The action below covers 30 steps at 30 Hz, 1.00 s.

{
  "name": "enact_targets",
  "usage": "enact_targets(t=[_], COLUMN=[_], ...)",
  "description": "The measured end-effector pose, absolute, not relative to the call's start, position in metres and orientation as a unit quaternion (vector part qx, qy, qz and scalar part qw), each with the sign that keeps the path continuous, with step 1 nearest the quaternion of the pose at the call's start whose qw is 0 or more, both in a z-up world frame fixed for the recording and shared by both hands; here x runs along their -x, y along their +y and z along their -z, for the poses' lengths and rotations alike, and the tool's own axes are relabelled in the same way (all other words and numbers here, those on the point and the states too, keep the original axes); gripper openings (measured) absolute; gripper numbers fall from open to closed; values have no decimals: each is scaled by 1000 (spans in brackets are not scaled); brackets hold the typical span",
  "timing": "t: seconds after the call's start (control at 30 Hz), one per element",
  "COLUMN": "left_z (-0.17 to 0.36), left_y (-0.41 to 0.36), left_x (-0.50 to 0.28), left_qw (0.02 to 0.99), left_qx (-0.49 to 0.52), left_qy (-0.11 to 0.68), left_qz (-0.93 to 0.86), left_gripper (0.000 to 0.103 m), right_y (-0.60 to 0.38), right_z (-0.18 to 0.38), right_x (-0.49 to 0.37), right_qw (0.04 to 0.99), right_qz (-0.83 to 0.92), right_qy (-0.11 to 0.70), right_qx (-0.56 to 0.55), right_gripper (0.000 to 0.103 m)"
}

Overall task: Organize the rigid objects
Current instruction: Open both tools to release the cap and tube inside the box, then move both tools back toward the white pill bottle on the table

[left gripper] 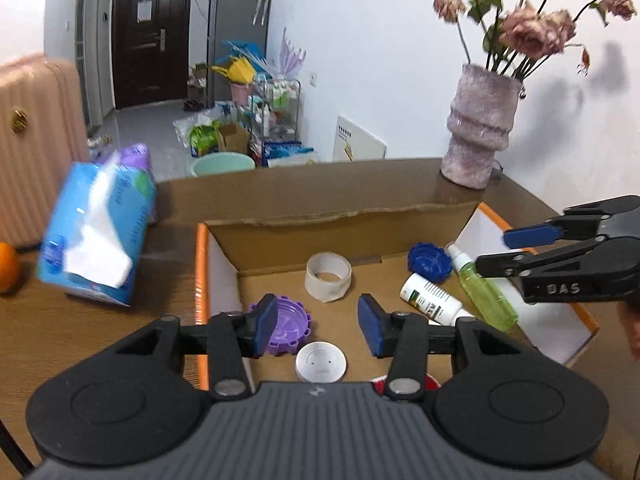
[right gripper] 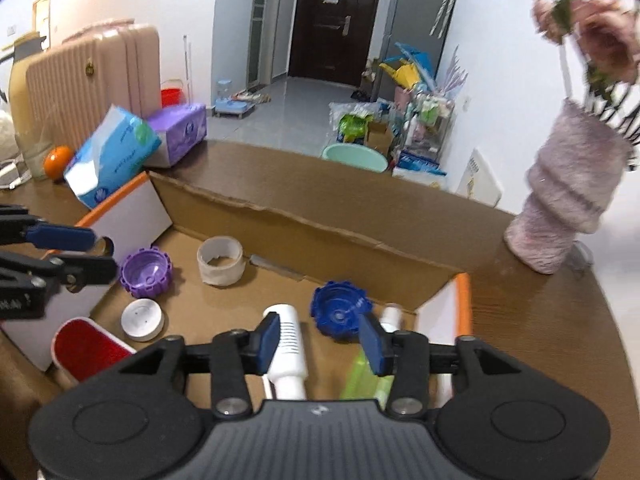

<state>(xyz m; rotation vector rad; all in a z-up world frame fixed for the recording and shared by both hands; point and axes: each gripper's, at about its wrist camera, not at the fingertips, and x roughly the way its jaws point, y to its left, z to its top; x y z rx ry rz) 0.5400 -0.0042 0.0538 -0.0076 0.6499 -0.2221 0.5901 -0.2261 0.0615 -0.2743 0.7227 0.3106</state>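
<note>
Both grippers hover empty, jaws apart, left gripper [left gripper: 318,326] above the purple cap [left gripper: 286,326], right gripper [right gripper: 320,344] over bottles [right gripper: 288,350] gathered in the box [right gripper: 304,216]

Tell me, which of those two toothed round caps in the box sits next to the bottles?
The dark blue cap, beside the green spray bottle and the white bottle. The purple cap lies apart, at the box's other end, near a white disc.
</note>
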Motion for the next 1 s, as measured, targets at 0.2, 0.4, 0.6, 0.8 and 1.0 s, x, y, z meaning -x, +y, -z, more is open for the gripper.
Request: enact_targets(t=[0.2,0.4,0.6,0.8,1.0], left_z=[-97,-110,-99,-85,-79], left_y=[-5,-13,-17,-22,-25], left_x=[-486,-430,-381,-337,-305], left_qw=[957,967,978,989,993], left_qx=[-17,-35,-21,-1,5], left_qy=[276,242,201,136,103], left_qz=[91,79,61,53,50], left_gripper=[48,59,87,103,103], right_y=[-248,-261,-273,-278,-277], right_z=[-92,-102,-93,-75,-69], right_x=[-547,-487,-427,-373,-336], right_qw=[923,940,968,984,987], right_qz=[-138,-145,-129,-119,-124], right_qy=[334,285,197,116,80], right_qx=[133,120,87,65,58], right_gripper=[54,74,85,95,97])
